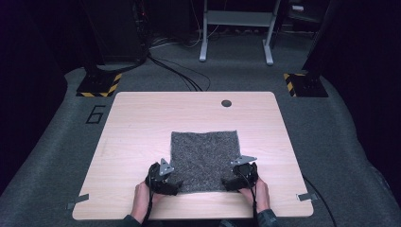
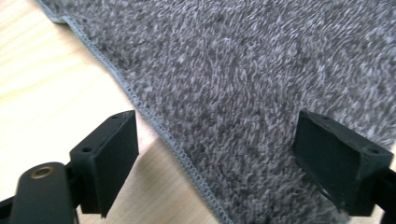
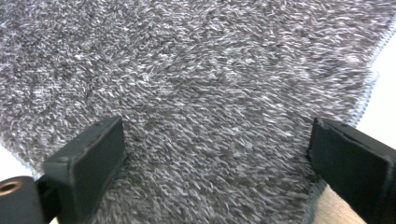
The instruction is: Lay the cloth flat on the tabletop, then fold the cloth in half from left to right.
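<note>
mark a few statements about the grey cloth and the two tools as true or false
1. The grey cloth lies flat and spread out on the wooden table. True.
2. The left tool is clamped shut on a cloth corner. False: its jaws stand wide open over the stitched edge, holding nothing.
3. The right tool is at the cloth's near right corner. True.
4. The cloth is folded in half. False: it is a single flat layer.
5. A red cup stands on the table. False: apart from the cloth, the tabletop shows just a dark round hole near its far edge.
</note>
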The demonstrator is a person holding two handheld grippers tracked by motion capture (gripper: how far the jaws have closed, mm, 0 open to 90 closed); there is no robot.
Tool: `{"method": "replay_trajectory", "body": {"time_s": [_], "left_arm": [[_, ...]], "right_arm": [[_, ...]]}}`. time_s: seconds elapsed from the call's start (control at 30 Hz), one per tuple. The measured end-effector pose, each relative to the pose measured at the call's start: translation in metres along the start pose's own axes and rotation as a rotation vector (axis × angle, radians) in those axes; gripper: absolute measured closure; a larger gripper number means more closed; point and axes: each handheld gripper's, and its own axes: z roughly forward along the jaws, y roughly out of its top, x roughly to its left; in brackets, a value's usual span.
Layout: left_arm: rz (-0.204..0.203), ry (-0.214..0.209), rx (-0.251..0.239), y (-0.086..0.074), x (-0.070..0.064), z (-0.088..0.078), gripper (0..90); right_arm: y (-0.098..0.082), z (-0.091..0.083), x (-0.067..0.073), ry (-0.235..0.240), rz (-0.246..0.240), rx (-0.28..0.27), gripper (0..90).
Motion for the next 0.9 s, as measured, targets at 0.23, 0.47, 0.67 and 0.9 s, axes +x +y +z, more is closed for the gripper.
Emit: {"method": "replay_trajectory", "body": {"time_s": [0.23,0.47,0.67,0.9], "left_arm": [[-0.037,0.016,-0.052,0.004,0.013,-0.014,10.6],[-0.084,0.016,-0.061,0.012,0.026,-0.015,9.9],[-0.135,0.001,-0.064,0.021,0.039,-0.009,9.8],[-0.165,-0.007,-0.055,0.032,0.055,0.002,9.8]], "right_arm": [[0.001,-0.008,0.000,0.016,0.022,-0.033,3.1],[0.010,-0.017,0.011,0.045,0.004,-0.067,3.8],[0.020,-0.018,0.025,0.083,-0.017,-0.101,4.0],[0.035,-0.012,0.049,0.129,-0.045,-0.113,4.3]]}}
